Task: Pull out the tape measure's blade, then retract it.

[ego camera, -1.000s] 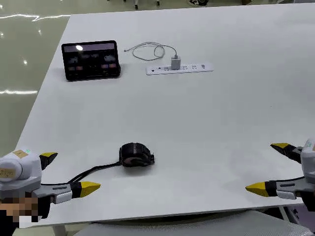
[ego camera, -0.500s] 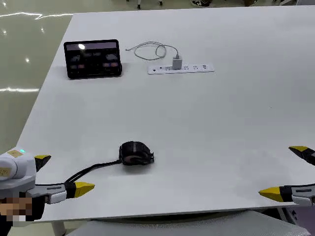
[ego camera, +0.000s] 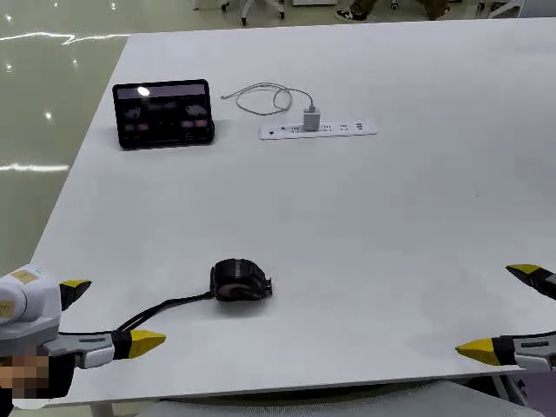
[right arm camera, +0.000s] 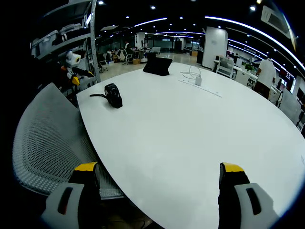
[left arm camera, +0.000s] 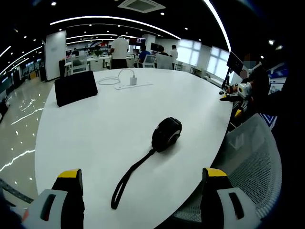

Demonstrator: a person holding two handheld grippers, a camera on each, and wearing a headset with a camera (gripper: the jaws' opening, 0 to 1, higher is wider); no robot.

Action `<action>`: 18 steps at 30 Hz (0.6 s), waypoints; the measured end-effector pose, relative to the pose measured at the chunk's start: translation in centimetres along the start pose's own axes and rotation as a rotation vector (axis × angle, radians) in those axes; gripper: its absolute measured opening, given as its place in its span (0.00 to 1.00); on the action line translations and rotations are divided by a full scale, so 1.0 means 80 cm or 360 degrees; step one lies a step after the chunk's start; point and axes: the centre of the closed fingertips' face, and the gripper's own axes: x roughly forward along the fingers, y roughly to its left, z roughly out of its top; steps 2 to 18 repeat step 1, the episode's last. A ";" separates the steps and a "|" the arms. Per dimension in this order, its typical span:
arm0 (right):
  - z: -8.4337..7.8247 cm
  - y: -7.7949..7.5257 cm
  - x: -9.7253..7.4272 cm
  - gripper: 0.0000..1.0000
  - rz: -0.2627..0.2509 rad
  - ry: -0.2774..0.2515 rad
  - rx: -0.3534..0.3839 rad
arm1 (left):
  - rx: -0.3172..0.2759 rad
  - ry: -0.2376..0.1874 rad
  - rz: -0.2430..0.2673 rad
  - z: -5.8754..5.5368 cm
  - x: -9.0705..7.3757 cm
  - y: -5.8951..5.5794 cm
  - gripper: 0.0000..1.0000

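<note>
white table (ego camera: 391,217) holds tape measure (ego camera: 239,280), tablet (ego camera: 163,113), power strip (ego camera: 318,129); left gripper (ego camera: 112,313) and right gripper (ego camera: 499,310) spread wide.

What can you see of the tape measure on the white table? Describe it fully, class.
The tape measure is a small, rounded black case, plastic or rubber by its look, resting near the front-left of the white table. A thin black loop strap trails from it toward the open left hand-held gripper, which is not touching it. No blade is pulled out. Only the table touches it.
</note>
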 end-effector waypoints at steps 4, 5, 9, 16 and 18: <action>0.000 0.000 0.000 1.00 0.0000 -0.0001 0.0001 | 0.0001 -0.0001 0.0000 0.000 0.000 0.000 1.00; 0.000 0.000 0.000 1.00 0.0000 -0.0001 0.0001 | 0.0001 -0.0001 0.0000 0.000 0.000 0.000 1.00; 0.000 0.000 0.000 1.00 0.0000 -0.0001 0.0001 | 0.0001 -0.0001 0.0000 0.000 0.000 0.000 1.00; 0.000 0.000 0.000 1.00 0.0000 -0.0001 0.0001 | 0.0001 -0.0001 0.0000 0.000 0.000 0.000 1.00; 0.000 0.000 0.000 1.00 0.0000 -0.0001 0.0001 | 0.0001 -0.0001 0.0000 0.000 0.000 0.000 1.00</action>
